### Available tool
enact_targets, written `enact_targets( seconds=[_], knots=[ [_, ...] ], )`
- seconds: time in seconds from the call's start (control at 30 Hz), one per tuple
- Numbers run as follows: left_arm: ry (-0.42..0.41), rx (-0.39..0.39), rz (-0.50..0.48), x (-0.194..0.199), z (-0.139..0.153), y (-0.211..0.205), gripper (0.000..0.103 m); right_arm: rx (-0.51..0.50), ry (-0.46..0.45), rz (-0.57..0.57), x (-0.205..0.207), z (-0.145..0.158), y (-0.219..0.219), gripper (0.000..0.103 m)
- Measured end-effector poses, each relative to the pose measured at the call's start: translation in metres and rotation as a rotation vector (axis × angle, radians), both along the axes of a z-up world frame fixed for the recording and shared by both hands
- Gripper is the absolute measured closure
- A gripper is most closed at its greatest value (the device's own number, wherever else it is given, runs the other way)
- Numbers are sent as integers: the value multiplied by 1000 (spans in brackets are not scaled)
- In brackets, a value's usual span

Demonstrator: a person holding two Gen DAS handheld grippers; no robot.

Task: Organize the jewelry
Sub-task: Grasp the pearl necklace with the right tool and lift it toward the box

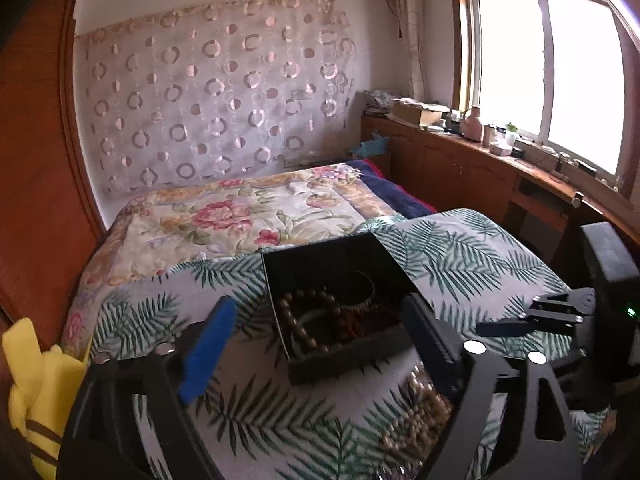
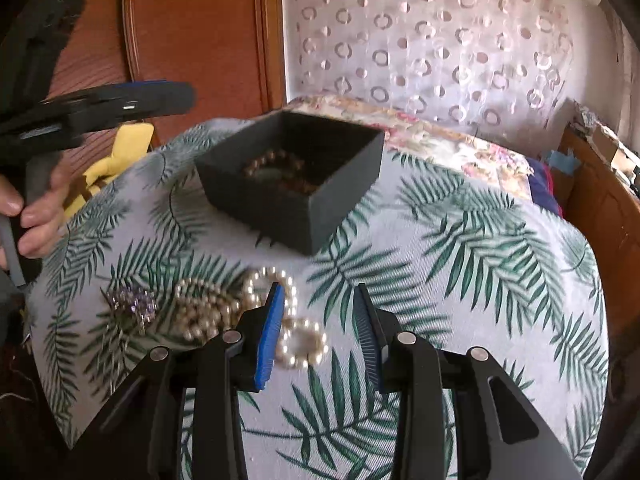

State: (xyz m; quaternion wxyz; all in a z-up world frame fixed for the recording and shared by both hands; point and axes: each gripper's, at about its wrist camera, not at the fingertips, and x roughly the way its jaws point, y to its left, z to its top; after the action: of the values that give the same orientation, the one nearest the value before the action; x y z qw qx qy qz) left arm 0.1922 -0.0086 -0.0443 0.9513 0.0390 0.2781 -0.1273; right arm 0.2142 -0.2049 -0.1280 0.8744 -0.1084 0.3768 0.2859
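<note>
A black open box (image 1: 340,276) (image 2: 292,180) stands on a palm-leaf cloth and holds brown bead bracelets (image 1: 312,320) (image 2: 276,170). Pearl strands (image 2: 248,304) (image 1: 416,416) lie in a heap on the cloth in front of the box, with a small pearl bracelet (image 2: 302,344) nearest. A purple crystal piece (image 2: 134,304) lies left of the pearls. My left gripper (image 1: 316,336) is open and empty, hovering just before the box. My right gripper (image 2: 320,328) is open and empty, its jaws above the small pearl bracelet.
The palm-leaf cloth (image 2: 480,260) covers a raised surface at the foot of a floral bed (image 1: 248,216). A yellow plush (image 1: 36,392) lies at the left. A wooden wardrobe (image 2: 192,32) stands behind, a cluttered wooden window ledge (image 1: 480,148) at the right.
</note>
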Motion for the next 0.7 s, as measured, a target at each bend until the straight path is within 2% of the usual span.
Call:
enact_targets(
  seconds=[0.13,0.37,0.47,0.5,0.53,0.63,0.7],
  knots=[
    [2,-15,6,-18,-11,8,11,0,24,21,-5,-6,1,65],
    [49,-48,15,-43,-33,20,11,-50,39,42,-10,-16,11,65],
    [55,-44,21,-53,-38,26,11,-39,45,40,-8,-15,10,65],
    [58,-43,23,-55,-39,27,11,-38,45,41,-8,-14,10,68],
    [62,-46,25,-59,-41,29,11,-39,42,45,-8,-14,10,82],
    [74,-56,30,-64,-45,33,11,-37,28,51,-9,-10,9,94],
    [83,-63,37,-67,-48,36,11,-33,11,38,-10,-5,6,94]
  ],
)
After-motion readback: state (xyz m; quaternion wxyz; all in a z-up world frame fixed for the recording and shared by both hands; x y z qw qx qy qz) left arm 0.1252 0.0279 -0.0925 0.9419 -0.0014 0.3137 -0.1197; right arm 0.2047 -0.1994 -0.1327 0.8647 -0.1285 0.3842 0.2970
